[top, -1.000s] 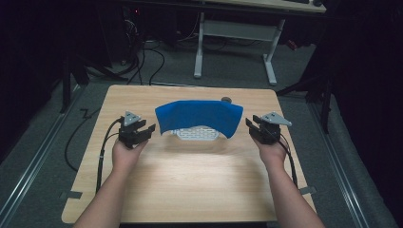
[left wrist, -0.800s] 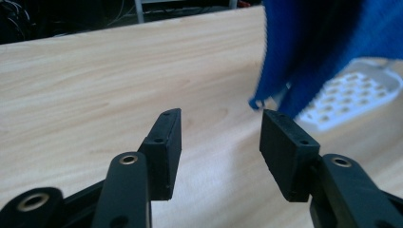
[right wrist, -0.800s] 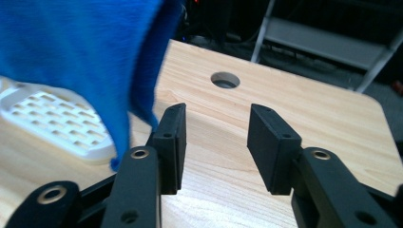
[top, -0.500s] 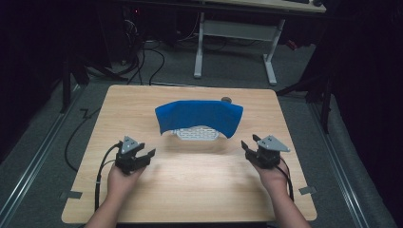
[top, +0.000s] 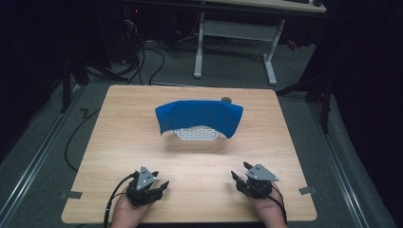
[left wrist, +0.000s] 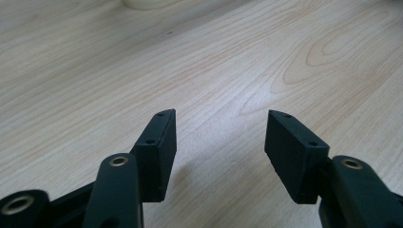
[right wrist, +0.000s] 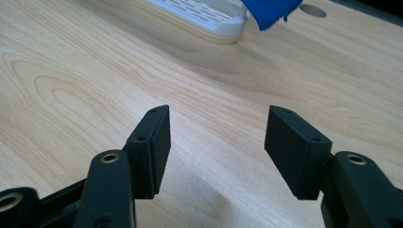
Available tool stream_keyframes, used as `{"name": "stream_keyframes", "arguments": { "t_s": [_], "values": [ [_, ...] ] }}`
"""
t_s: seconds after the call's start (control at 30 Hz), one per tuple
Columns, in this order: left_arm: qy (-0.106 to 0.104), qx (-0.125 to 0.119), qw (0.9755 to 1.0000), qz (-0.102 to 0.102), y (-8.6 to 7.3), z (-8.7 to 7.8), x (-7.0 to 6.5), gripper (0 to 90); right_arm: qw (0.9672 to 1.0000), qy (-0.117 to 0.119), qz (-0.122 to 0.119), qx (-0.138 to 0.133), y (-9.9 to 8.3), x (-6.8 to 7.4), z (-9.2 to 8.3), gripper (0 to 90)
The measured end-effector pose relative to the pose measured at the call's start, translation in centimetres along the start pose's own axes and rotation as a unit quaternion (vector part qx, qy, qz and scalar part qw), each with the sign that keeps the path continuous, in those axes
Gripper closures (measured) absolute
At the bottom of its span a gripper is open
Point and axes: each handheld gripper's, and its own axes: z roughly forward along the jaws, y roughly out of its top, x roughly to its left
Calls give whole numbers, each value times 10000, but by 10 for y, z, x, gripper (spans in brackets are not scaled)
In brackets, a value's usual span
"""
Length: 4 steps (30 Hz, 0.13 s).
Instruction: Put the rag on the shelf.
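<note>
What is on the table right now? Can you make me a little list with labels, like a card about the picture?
Table: light wooden tabletop
Middle thing: white slotted plastic tray, flat on the wood
Cover: blue cloth draped over the tray's far part, arching above it
Small extra: dark round hole in the tabletop behind the cloth
Left gripper: open, holding nothing, near the front edge
Right gripper: open, holding nothing, near the front edge
Touching the cloth: neither gripper

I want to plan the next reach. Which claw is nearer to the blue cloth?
Right, slightly. The right claw sits near the table's front edge, below the blue cloth's right end; the left claw is lower and further left.
</note>
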Motion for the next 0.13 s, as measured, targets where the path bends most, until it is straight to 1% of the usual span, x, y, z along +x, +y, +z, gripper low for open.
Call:
{"name": "stream_keyframes", "arguments": {
  "t_s": [0.13],
  "values": [
    [-4, 31, 10000, -62, -1, 2, 4, 443, 10000, 39, 34, 38, -1, -1, 3, 409]
  ]
}}
